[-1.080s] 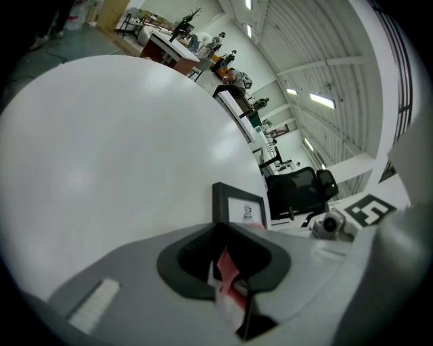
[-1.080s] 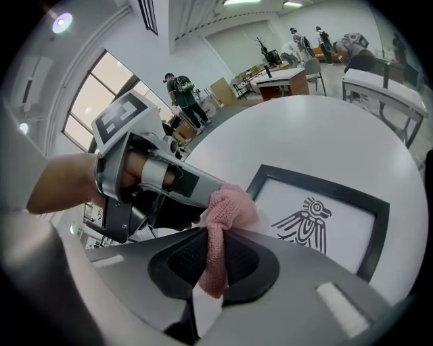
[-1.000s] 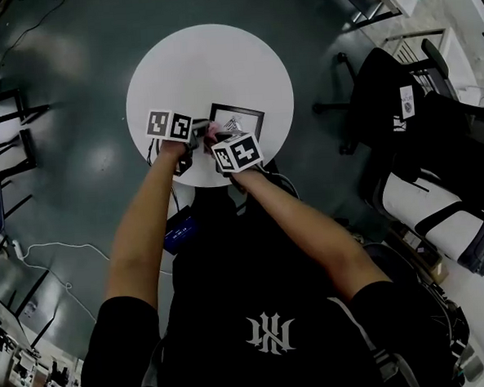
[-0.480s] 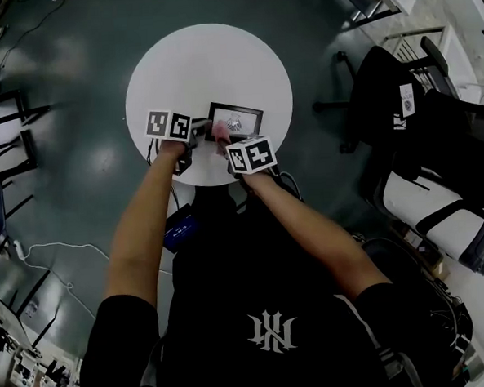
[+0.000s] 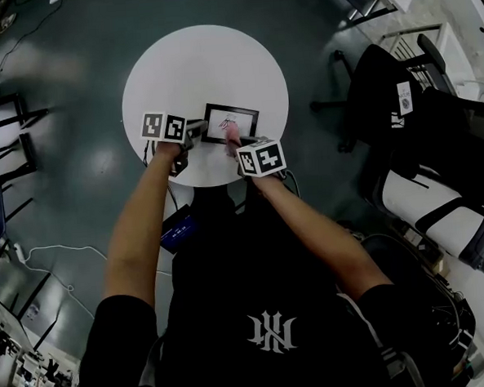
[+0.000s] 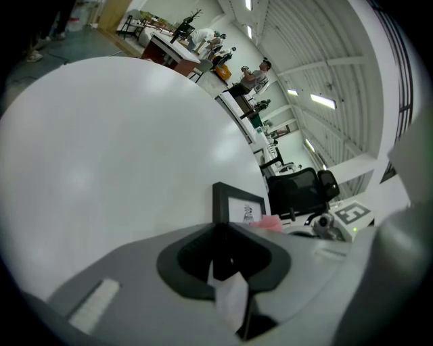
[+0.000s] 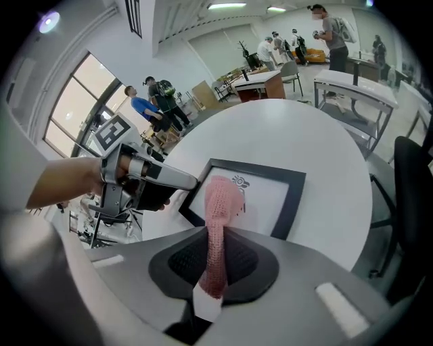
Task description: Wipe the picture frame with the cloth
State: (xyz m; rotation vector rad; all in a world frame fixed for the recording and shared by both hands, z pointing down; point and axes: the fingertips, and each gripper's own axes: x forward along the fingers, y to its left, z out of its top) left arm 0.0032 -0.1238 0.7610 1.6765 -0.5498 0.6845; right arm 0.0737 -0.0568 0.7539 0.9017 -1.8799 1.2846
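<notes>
A black picture frame (image 5: 231,120) with a small drawing lies flat on the round white table (image 5: 202,68), near its front edge. My left gripper (image 5: 197,131) is shut on the frame's left edge; the left gripper view shows the frame (image 6: 237,205) rising from between the jaws. My right gripper (image 5: 237,142) is shut on a pink cloth (image 5: 231,132). In the right gripper view, the cloth (image 7: 220,201) sticks out from the jaws and rests on the glass of the frame (image 7: 287,196), left of its middle. The left gripper's fingers (image 7: 169,177) touch the frame's near left corner.
Black office chairs (image 5: 396,97) and a white-and-black chair (image 5: 431,210) stand to the right of the table. A blue object (image 5: 179,230) and cables (image 5: 50,270) lie on the dark floor at the left. People and desks (image 7: 270,74) show far behind the table.
My right gripper has carried the pink cloth to the right, from the frame's left edge onto its glass. The left gripper has stayed on the frame's left edge.
</notes>
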